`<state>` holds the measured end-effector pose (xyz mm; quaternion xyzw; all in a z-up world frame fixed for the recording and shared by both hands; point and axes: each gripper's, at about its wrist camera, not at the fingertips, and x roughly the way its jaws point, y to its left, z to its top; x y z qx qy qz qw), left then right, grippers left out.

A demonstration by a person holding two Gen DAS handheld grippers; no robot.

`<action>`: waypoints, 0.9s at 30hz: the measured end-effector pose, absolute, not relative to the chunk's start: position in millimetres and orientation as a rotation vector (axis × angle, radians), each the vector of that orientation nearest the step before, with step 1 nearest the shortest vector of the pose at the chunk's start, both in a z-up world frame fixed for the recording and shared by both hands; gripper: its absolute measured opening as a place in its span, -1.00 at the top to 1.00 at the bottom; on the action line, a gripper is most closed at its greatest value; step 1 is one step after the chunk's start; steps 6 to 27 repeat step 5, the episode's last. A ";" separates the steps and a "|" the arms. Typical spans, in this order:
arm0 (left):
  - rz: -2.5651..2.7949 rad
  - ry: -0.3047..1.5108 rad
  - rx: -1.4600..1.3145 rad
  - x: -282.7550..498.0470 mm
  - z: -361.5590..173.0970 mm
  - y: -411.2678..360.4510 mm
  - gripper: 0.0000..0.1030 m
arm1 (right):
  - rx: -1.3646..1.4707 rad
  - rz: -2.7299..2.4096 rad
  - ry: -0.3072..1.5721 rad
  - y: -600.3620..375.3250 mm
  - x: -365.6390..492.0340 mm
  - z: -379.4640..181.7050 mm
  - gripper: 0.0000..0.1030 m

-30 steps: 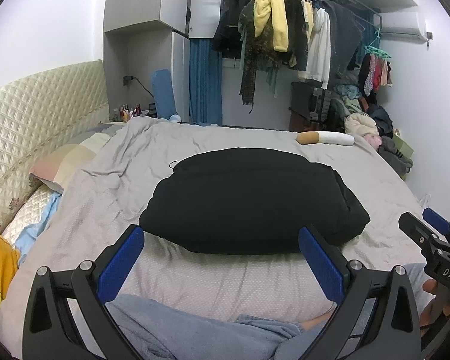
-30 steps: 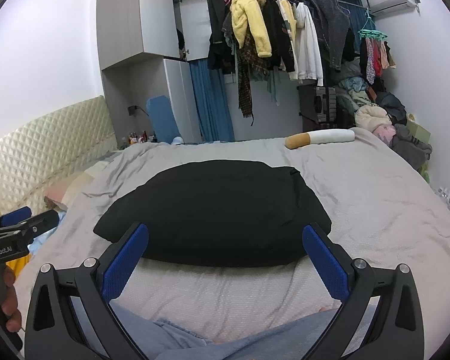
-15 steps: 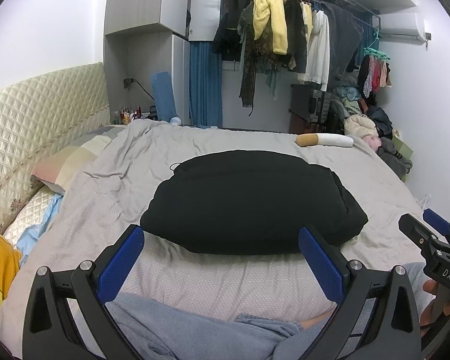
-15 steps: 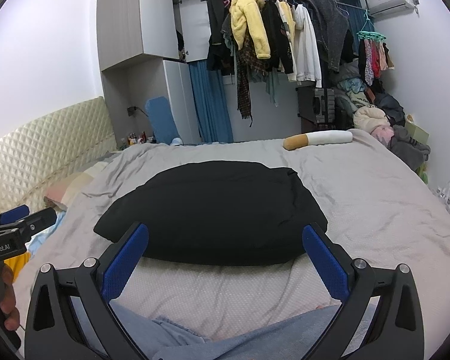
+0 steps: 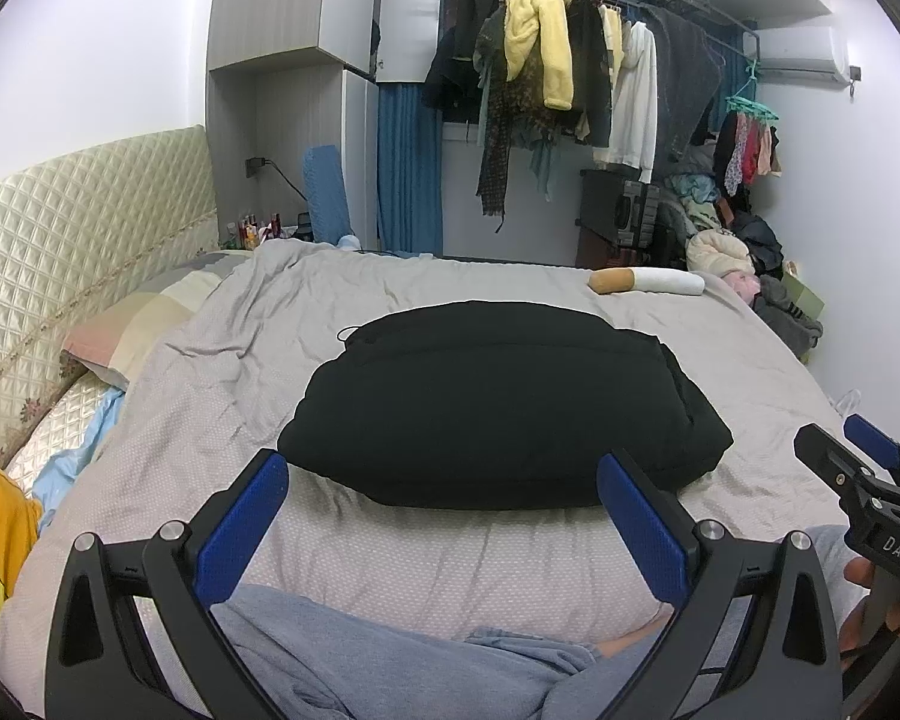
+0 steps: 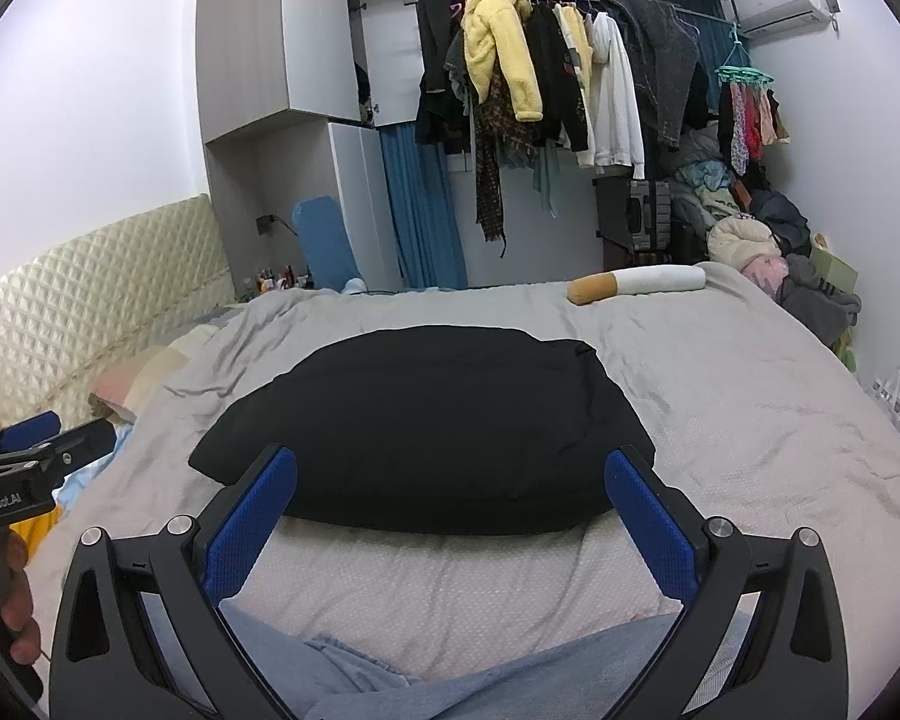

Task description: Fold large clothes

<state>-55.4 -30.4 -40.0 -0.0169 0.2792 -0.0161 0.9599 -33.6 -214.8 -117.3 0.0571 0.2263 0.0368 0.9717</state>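
Now we hold both the left gripper (image 5: 441, 507) and right gripper (image 6: 450, 498) with jaws spread wide and empty, the folded black garment (image 5: 498, 414) lying just beyond them on the bed (image 5: 210, 396).

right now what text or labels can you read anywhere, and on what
"DAS" on the right gripper body, seen from the left wrist view.
"GenRobot.AI" on the left gripper body, seen from the right wrist view.
Bottles by the headboard: labels too small to read.
Nothing readable on the black garment or the hanging clothes.
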 end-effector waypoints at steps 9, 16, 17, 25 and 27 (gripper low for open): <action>-0.033 0.564 -0.034 -55.6 -40.0 -30.8 -0.99 | 0.114 0.077 0.457 -215.6 -33.6 -115.6 -1.00; -0.033 0.564 -0.034 -55.6 -40.0 -30.8 -0.99 | 0.114 0.077 0.457 -215.6 -33.6 -115.6 -1.00; -0.033 0.564 -0.034 -55.6 -40.0 -30.8 -0.99 | 0.114 0.077 0.457 -215.6 -33.6 -115.6 -1.00; -0.033 0.564 -0.034 -55.6 -40.0 -30.8 -0.99 | 0.114 0.077 0.457 -215.6 -33.6 -115.6 -1.00; -0.033 0.564 -0.034 -55.6 -40.0 -30.8 -0.99 | 0.114 0.077 0.457 -215.6 -33.6 -115.6 -1.00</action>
